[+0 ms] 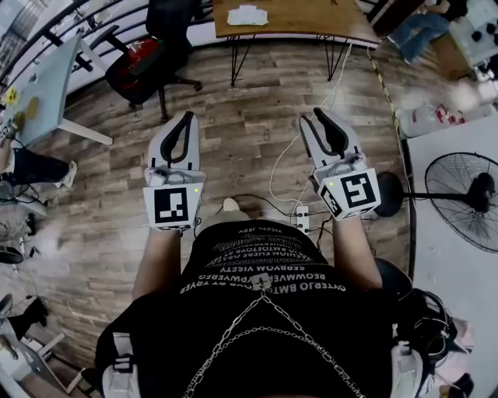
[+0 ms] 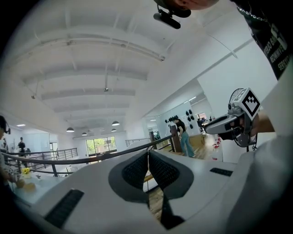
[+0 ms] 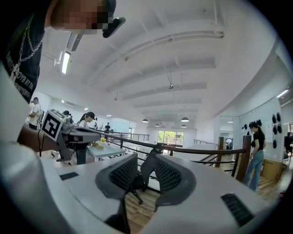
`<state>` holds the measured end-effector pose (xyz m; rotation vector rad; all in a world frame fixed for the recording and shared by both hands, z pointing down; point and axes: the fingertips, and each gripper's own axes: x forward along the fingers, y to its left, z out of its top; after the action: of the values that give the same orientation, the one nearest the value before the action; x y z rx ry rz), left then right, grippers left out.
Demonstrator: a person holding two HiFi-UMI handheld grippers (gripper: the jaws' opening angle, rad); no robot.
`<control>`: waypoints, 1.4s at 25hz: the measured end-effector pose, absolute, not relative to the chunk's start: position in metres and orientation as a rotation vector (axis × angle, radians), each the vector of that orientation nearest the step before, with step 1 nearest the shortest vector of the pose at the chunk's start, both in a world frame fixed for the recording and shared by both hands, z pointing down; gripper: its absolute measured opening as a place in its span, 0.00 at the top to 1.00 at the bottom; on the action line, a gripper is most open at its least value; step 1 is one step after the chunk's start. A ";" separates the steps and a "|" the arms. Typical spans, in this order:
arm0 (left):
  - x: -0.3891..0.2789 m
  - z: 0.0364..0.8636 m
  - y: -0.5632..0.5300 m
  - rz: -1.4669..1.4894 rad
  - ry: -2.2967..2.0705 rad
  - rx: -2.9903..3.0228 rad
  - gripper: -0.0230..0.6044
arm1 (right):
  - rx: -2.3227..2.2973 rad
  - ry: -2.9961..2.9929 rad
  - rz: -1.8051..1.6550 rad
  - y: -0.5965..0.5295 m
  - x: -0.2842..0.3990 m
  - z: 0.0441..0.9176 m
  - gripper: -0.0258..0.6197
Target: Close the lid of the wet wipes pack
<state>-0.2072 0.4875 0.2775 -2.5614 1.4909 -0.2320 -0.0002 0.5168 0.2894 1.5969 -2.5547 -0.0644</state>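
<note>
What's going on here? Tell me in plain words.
A person stands on a wooden floor, holding both grippers level out in front. The left gripper has its jaws together on nothing; the right gripper has them slightly apart, empty. No wet wipes pack is in view, so the lid job isn't under way.

Your white grippers over a grey-brown plank floor

Your left gripper (image 1: pixel 185 118) and right gripper (image 1: pixel 314 116) have white shells, and their pads (image 2: pixel 137 171) are dark grey with a fine dotted grid. Each marker cube (image 1: pixel 172 205) shows a black square pattern on white. Your shirt (image 1: pixel 327 326) is black with white lettering. The floor (image 1: pixel 257 132) is grey-brown wood planks. The office chair (image 1: pixel 148 62) is black with red, the table (image 1: pixel 311 19) warm brown, the fan (image 1: pixel 467 198) black.
</note>
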 end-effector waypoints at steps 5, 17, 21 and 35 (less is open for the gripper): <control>-0.237 0.276 0.462 -0.172 1.488 -2.574 0.91 | 1.685 -2.524 -0.063 0.500 -0.006 0.280 0.72; -0.258 0.289 0.426 -0.121 1.491 -2.583 0.91 | 1.647 -2.496 0.044 0.467 -0.027 0.301 0.63; -0.245 0.293 0.406 -0.200 1.445 -2.472 0.91 | 1.621 -2.519 0.074 0.441 -0.021 0.311 0.63; -0.208 0.312 0.279 -0.202 1.549 -2.589 0.91 | 1.513 -2.603 0.101 0.305 0.010 0.325 0.61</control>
<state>-0.2080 0.2786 0.3119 -2.5892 1.5485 -0.2020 0.0096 0.3052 0.3247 1.5133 -2.6034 0.1011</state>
